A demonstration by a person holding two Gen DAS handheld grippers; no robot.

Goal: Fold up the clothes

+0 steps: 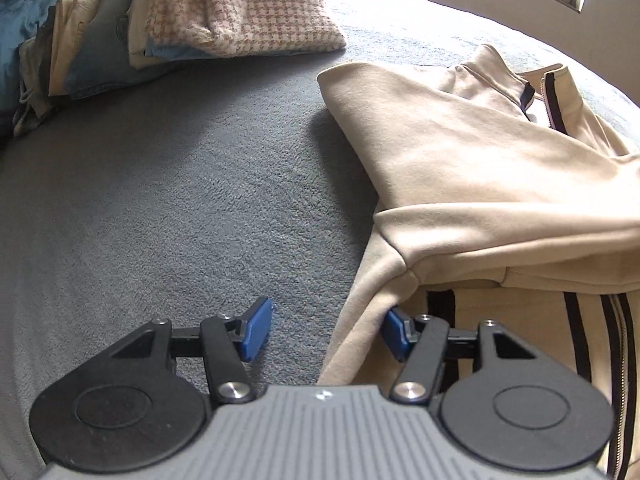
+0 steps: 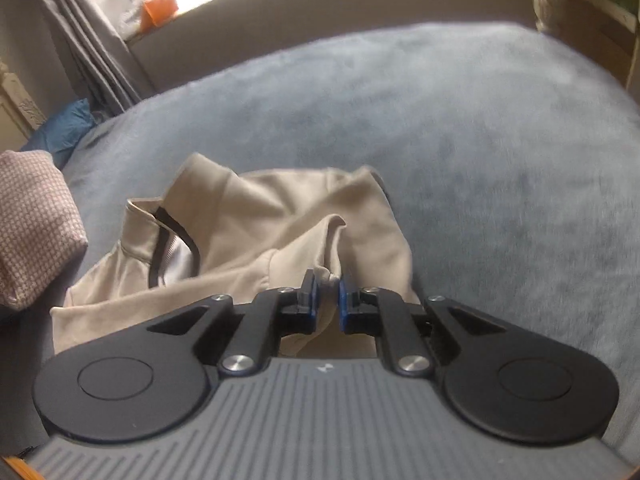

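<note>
Right wrist view: beige zip jacket lies partly folded on the grey-blue fleece blanket covering the bed. Collar with dark trim and zipper sits toward the left of this view. A bunched fold of the fabric, probably a sleeve or side edge, rises into the right gripper, whose blue pads are clenched on it, cloth pinched between them.

Left wrist view: same jacket fills the right half of the frame, sleeve doubled across the body. Left gripper is released, jaws standing apart; the right-hand pad is tucked at the jacket's side edge and looks to touch the cloth, the other over bare blanket. Nothing is gripped.

Handling, judged: soft, medium-weight knit, limp, no stiffness except at collar and zipper line. It will drape and sag from any single pinch, and the fleece beneath may drag on it. Best holds are seams, hem corners or shoulder points, two at once, so the fold stays square. Zipper may resist a crease.

Surroundings: folded stack topped by a houndstooth piece lies well apart, behind.
</note>
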